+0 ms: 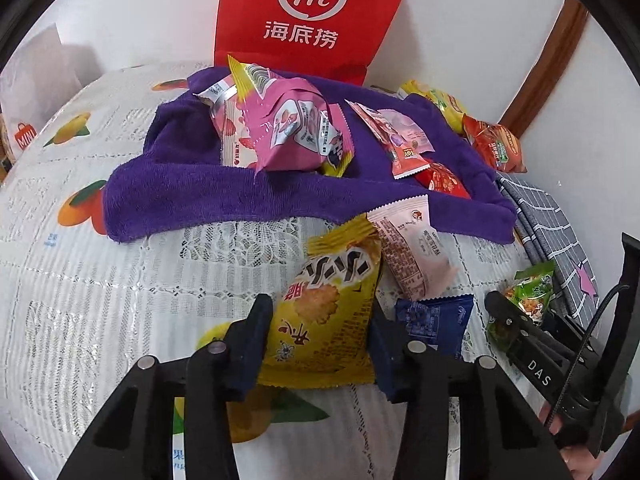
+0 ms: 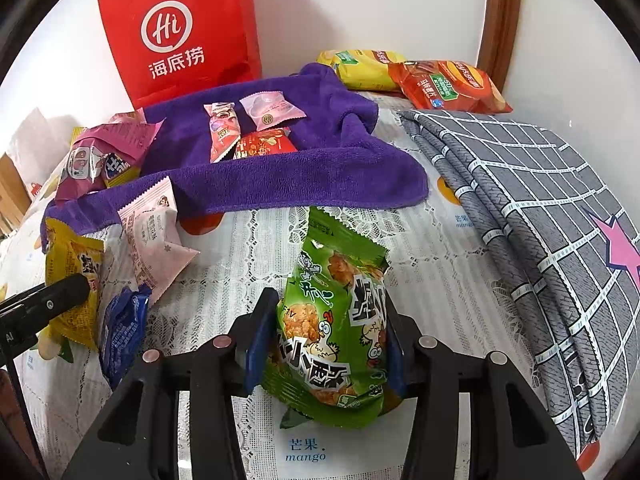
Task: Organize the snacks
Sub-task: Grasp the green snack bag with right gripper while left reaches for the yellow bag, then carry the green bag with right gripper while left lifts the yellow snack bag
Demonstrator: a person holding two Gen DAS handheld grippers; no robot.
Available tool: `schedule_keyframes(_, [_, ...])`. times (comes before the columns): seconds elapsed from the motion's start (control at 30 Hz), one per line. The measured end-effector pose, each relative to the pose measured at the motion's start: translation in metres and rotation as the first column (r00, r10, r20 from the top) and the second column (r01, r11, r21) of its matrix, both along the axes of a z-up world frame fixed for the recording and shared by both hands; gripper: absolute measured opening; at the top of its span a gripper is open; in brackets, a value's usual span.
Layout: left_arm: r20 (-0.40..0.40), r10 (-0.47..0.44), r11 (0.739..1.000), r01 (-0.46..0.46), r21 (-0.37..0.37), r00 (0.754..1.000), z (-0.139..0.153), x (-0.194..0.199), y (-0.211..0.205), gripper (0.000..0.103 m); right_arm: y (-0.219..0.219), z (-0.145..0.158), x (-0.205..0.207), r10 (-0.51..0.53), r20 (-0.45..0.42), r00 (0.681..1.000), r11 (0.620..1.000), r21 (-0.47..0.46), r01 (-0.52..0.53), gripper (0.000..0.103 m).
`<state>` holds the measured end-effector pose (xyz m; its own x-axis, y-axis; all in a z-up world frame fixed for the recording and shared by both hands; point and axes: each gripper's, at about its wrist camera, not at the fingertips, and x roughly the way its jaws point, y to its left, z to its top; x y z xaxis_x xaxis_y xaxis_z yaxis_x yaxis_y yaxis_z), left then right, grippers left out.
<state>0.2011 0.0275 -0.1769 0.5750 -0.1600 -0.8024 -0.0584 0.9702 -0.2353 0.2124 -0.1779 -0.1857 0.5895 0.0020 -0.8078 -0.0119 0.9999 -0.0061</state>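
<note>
Just in front of the purple towel (image 1: 192, 188), on the lace-covered worktop (image 1: 100, 280), I've got both claws busy. My left claw (image 1: 316, 344) is clamped narrow on the yellow cracker pkt (image 1: 332, 320), pads pressing its sides, pkt resting on the worktop w/ its top edge near the towel's front hem. My right claw (image 2: 328, 344) holds the green chicken-snack pkt (image 2: 336, 320) the same way, also in front of the towel, over toward the grey checked cloth (image 2: 540, 220).

Progress, as I read it: partway, maybe a third. On the towel sit a pink/yellow heap (image 1: 280, 128) at one end and a few small pink & red sachets (image 2: 248, 132) toward the other, so some grouping looks begun. Behind the towel stands the red paper bag (image 1: 312, 16); I can't tell if it's the destination.

Left to do: the 2 pkts I'm holding, plus the pale pink pkt (image 1: 408, 252) leaning at the towel's front edge and the blue pkt (image 1: 432, 320) just beside the yellow one. A yellow chip bag (image 2: 364, 68) and an orange chip bag (image 2: 448, 84) lie behind the towel by the wall, off it; whether those are sorted already, can't say.
</note>
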Motion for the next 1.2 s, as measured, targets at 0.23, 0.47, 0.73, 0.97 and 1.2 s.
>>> schedule_keyframes(0.23, [0.001, 0.016, 1.0, -0.016, 0.02, 1.0, 0.013, -0.007, 0.01, 0.041, 0.0, 0.0, 0.0, 0.001, 0.001, 1.0, 1.0, -0.004, -0.001, 0.047])
schedule_keyframes(0.47, [0.042, 0.038, 0.999, -0.038, 0.009, 0.998, 0.04, -0.014, 0.025, 0.041, 0.0, 0.001, 0.0, 0.013, 0.004, 1.0, 1.0, -0.001, -0.013, 0.046])
schedule_keyframes(0.73, [0.093, 0.011, 1.0, -0.013, 0.016, 0.996, 0.071, -0.021, 0.026, 0.041, 0.009, 0.009, -0.004, 0.073, -0.013, 0.997, 0.995, 0.066, -0.072, 0.045])
schedule_keyframes(0.97, [0.111, -0.002, 1.0, -0.001, 0.02, 0.994, 0.089, -0.015, 0.032, 0.041, 0.021, 0.077, -0.009, 0.123, 0.123, 0.985, 0.991, 0.036, -0.129, 0.045])
schedule_keyframes(1.2, [0.151, 0.036, 0.999, -0.039, 0.016, 0.988, 0.113, 0.002, 0.048, 0.041, 0.021, 0.133, 0.007, 0.137, 0.181, 0.974, 0.989, 0.025, -0.143, 0.045])
